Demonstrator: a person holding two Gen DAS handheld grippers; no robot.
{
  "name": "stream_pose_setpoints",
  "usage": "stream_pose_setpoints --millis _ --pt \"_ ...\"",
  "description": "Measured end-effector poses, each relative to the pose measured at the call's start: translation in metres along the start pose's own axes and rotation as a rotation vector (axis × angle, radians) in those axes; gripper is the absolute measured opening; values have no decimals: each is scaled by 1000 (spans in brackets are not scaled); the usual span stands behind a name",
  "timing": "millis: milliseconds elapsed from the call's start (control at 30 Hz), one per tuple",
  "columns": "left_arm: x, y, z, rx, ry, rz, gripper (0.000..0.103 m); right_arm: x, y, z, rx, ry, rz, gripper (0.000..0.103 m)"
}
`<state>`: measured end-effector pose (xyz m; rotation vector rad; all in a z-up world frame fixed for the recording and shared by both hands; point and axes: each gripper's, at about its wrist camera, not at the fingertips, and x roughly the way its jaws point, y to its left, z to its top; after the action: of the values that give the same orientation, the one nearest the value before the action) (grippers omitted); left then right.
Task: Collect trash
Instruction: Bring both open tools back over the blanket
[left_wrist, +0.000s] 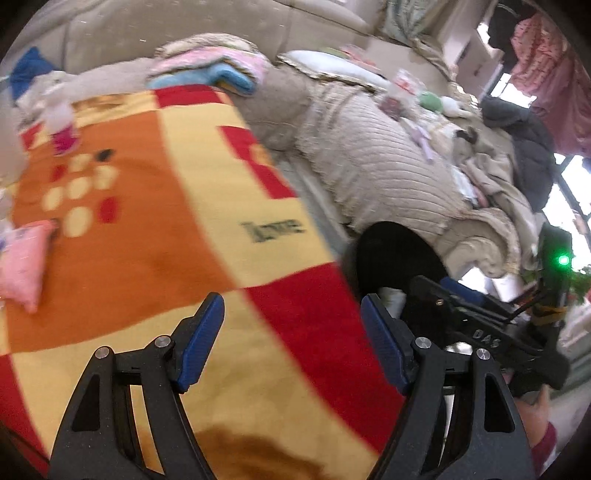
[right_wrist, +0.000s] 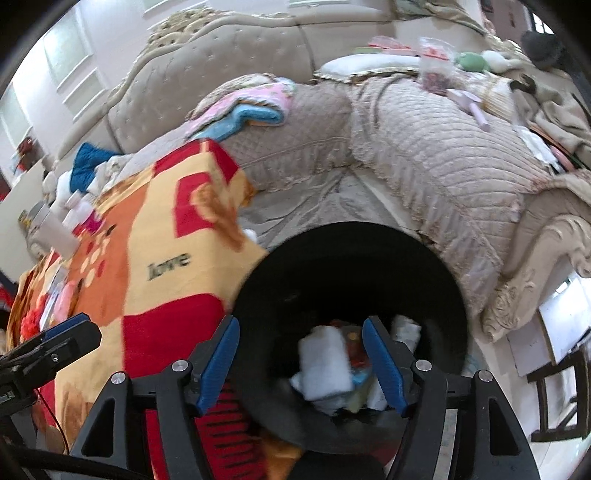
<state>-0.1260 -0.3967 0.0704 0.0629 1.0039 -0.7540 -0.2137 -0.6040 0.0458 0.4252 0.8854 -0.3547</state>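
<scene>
Over the black bin (right_wrist: 351, 266), the right gripper (right_wrist: 301, 354) hangs empty with its jaws opening, white crumpled trash (right_wrist: 325, 363) lying below inside; the left gripper (left_wrist: 291, 339) gapes empty beside the bin, over the blanket (left_wrist: 166, 229).

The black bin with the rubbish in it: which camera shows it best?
The right wrist view. There the black bin fills the middle, its round mouth open to the camera, with white crumpled trash visible inside. The left wrist view catches only part of the bin at the blanket's edge, its contents mostly hidden.
</scene>
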Motion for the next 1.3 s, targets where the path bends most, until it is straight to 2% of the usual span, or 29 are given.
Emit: stream_pose_setpoints --millis 167,367,700,1067,1167,1300 --pt "-18 43 -14 -25 -16 116 76 10 49 -1 -80 20 58 68" --pt "-41 89 -28 -90 -43 192 76 22 109 -5 -180 47 117 71" --pt "-73 152 -48 -187 -61 265 76 43 196 -20 -316 101 193 73" --pt "-109 233 -72 -340 -73 354 76 57 254 -27 -391 140 260 74" --pt "-116 255 -80 -390 -73 374 76 63 271 -24 -394 146 292 75" --pt "-123 276 -89 -447 -70 391 76 74 298 -13 -377 164 340 85"
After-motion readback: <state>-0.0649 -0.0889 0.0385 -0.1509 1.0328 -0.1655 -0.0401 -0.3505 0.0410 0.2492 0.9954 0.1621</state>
